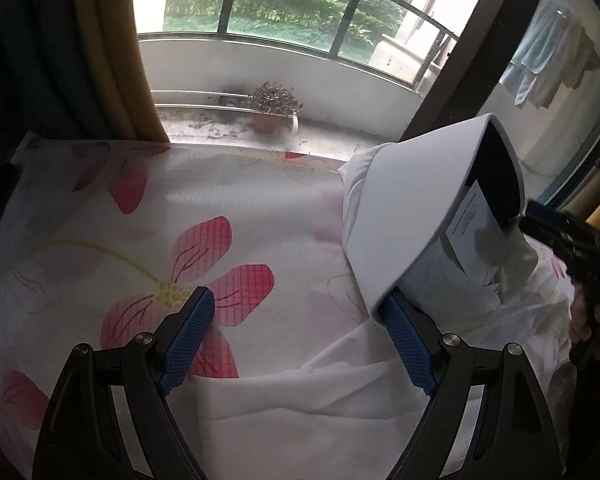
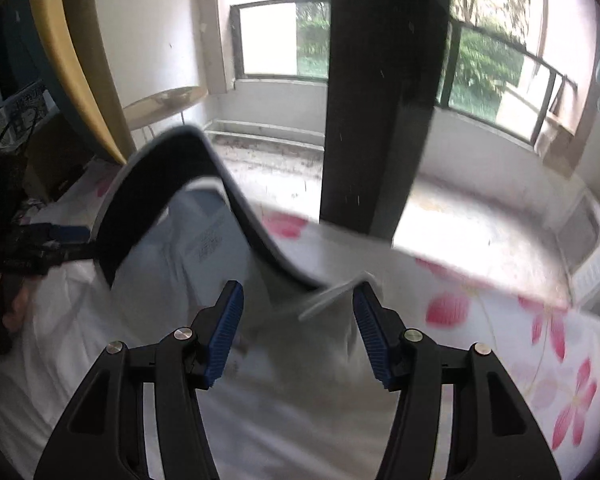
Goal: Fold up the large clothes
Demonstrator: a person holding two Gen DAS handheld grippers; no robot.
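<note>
1. The left gripper is standing released, its blue pads spread wide above the flowered bedsheet, with the right finger just touching the lower edge of the folding board
2. The right gripper is also gaping, holding nothing, with a corner of that board sitting between its fingertips
3. The white garment is lying rumpled on the bedsheet, spreading from beneath the board toward the left gripper; its long axis cannot be told
4. The board, pale outside and dark inside, is arching up over the garment, a printed label showing under it
</note>
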